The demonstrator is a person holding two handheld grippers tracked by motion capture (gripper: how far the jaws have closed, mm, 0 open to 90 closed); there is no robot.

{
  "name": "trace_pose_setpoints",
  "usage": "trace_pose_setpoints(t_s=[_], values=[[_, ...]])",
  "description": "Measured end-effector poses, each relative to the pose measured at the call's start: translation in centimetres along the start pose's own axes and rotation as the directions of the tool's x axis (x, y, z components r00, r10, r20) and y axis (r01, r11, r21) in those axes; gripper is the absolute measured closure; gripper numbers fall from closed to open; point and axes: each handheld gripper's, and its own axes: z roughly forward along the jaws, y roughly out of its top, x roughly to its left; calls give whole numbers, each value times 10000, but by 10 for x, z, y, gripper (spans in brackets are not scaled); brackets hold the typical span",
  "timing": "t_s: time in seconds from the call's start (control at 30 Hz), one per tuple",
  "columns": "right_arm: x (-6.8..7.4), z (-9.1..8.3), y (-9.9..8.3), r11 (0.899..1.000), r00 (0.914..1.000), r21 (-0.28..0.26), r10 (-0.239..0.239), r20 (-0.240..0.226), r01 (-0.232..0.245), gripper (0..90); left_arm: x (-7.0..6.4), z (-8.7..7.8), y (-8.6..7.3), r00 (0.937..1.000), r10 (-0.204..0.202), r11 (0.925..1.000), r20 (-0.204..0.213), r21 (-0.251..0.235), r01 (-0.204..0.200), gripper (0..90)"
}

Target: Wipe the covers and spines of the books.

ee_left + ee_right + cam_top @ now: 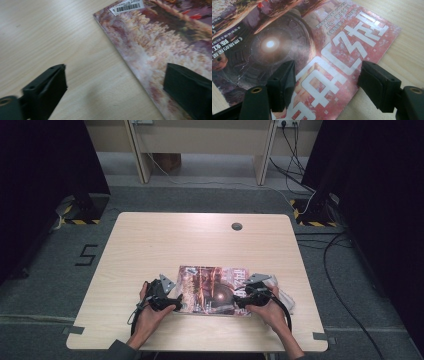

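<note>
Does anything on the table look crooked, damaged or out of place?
Mostly tidy. The magazine lies flat but slightly askew to the table edge, and a crumpled pale cloth pokes out beside its right end. No tears or spills show.

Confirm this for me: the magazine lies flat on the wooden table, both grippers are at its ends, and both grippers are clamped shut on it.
Not quite. The magazine does lie flat on the table with a gripper at each end, but neither is clamped. The left gripper view shows the left gripper with jaws wide apart over the magazine's edge, and the right gripper view shows the right gripper open above the cover.
</note>
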Motion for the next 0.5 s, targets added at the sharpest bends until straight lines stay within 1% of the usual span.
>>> trace_pose_setpoints(t_s=[0.03,0.07,0.1,0.13,0.17,0.2,0.23,0.27,0.3,0.33,0.37,0.4,0.43,0.47,0.5], values=[[0,0,0,10000,10000,-46,16,-8,-16,299,-1,-2,0,9997,-13,10000,253,-57,14,189],[-1,-1,1,9999,10000,-108,-12,2,12,298,-4,-5,-1,9985,-156,9997,519,-166,164,222],[-2,-1,2,9998,10000,-185,41,14,-40,298,-7,-8,-1,9963,-315,9993,796,-198,332,164],[-4,-1,3,9996,10000,-273,82,43,-81,299,-10,-11,-2,9938,-277,9992,1076,-249,305,134],[-7,0,5,9991,9997,-362,221,75,-218,298,-15,-15,-3,9932,-48,9997,1167,-235,76,183],[-10,2,7,9987,9995,-420,292,150,-285,297,-19,-18,-4,9928,180,9997,1186,-193,-158,185],[-12,3,10,9982,9992,-479,363,170,-355,297,-24,-21,-5,9912,315,9994,1286,-145,-299,157],[-12,3,10,9982,9992,-479,363,170,-355,297,-24,-21,-5,9912,315,9994,1286,-145,-299,150],[-17,7,17,9965,9984,-624,560,41,-556,297,-27,-23,-6,9879,426,9990,1492,-231,-396,160],[-17,7,17,9965,9984,-624,560,41,-556,297,-30,-25,-7,9862,530,9985,1567,-217,-502,160],[-20,10,26,9960,9982,-664,603,-1,-602,297,-36,-27,-10,9823,754,9972,1717,-129,-743,157],[-21,11,31,9957,9982,-708,601,17,-598,296,-39,-28,-11,9798,893,9960,1790,-79,-894,157],[-22,13,35,9953,9982,-768,597,-20,-596,294,-40,-28,-12,9784,977,9951,1822,-46,-985,158],[-22,15,38,9948,9979,-781,646,-66,-649,294,-41,-28,-12,9788,1025,9946,1775,-54,-1032,159],[-24,18,44,9952,9983,-786,573,-58,-576,293,-40,-27,-12,9785,1054,9943,1772,-23,-1067,160]])
